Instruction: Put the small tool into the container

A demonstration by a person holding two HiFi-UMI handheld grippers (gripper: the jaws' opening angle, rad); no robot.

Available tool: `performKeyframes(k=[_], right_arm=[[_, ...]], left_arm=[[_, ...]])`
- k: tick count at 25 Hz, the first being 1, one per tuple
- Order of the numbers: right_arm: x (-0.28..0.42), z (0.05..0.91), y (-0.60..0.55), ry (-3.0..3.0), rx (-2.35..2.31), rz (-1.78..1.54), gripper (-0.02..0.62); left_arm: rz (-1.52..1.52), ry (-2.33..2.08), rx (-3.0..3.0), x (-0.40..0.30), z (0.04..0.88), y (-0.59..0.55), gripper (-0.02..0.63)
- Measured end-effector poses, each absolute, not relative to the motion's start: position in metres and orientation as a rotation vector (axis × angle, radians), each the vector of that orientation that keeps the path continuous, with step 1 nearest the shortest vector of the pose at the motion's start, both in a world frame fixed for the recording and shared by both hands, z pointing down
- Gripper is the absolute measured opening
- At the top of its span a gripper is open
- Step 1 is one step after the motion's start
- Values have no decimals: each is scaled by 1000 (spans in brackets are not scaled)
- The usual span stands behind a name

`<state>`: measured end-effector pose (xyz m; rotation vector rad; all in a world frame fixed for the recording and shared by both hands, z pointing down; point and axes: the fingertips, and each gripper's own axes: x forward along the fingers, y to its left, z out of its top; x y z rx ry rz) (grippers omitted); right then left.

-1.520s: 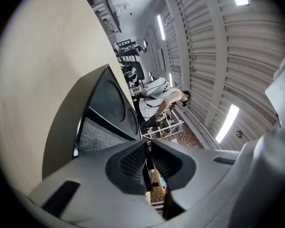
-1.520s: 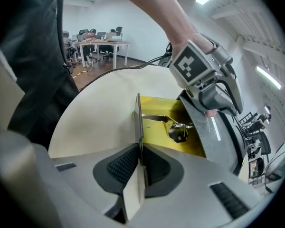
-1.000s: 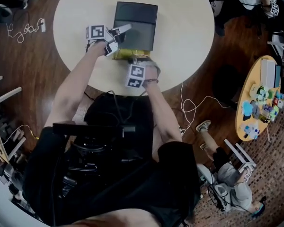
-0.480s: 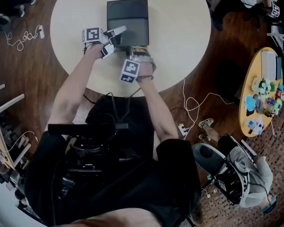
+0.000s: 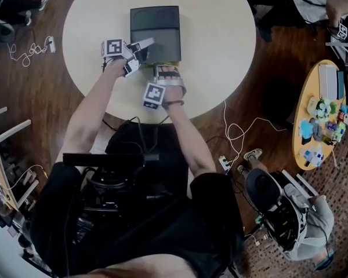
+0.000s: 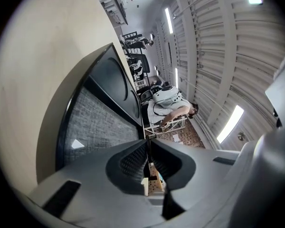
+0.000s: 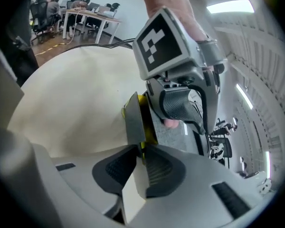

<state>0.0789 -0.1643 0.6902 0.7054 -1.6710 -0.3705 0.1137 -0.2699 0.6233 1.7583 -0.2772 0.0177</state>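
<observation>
A dark grey container point(image 5: 155, 22) stands with its lid up at the far side of the round cream table point(image 5: 220, 39). Its grey lined floor point(image 6: 99, 127) shows in the left gripper view. My left gripper point(image 5: 142, 51) sits at the container's near left corner. Its jaws point(image 6: 149, 167) are shut, with only a thin dark slit between them. My right gripper point(image 5: 165, 68) is at the container's front edge, tilted down. Its jaws point(image 7: 141, 151) have just been opening. They stand narrow around a flat grey and yellow piece point(image 7: 133, 120), seemingly the small tool. The left gripper's marker cube point(image 7: 161, 42) is just behind it.
Loose cables point(image 5: 29, 39) lie on the wooden floor to the left of the table. A small yellow table point(image 5: 322, 114) with several colourful items stands at the right. A person point(image 5: 290, 213) is on the floor at the lower right.
My right gripper has moved up to the container's front edge. The yellow piece that lay open before the container is now mostly covered. The left gripper has stayed put.
</observation>
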Motion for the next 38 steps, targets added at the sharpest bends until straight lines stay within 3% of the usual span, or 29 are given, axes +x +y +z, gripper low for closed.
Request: performKeyframes(k=[4, 8, 20, 24, 31, 38], right_arm=[[86, 661, -162, -1729, 888, -398, 34], [120, 651, -155, -1737, 891, -353, 44], [131, 681, -155, -1737, 684, -304, 94], [131, 679, -154, -1707, 589, -393, 43], [131, 667, -158, -1548, 801, -488, 52], [127, 679, -159, -1632, 611, -396, 53]], left_arm=[[26, -273, 1744, 117, 623, -270, 31], [33, -276, 1756, 117, 622, -271, 31], [43, -278, 1758, 115, 623, -273, 31], [38, -278, 1746, 118, 622, -270, 31], [20, -252, 1754, 123, 617, -273, 31], [201, -291, 1845, 122, 620, -270, 26]])
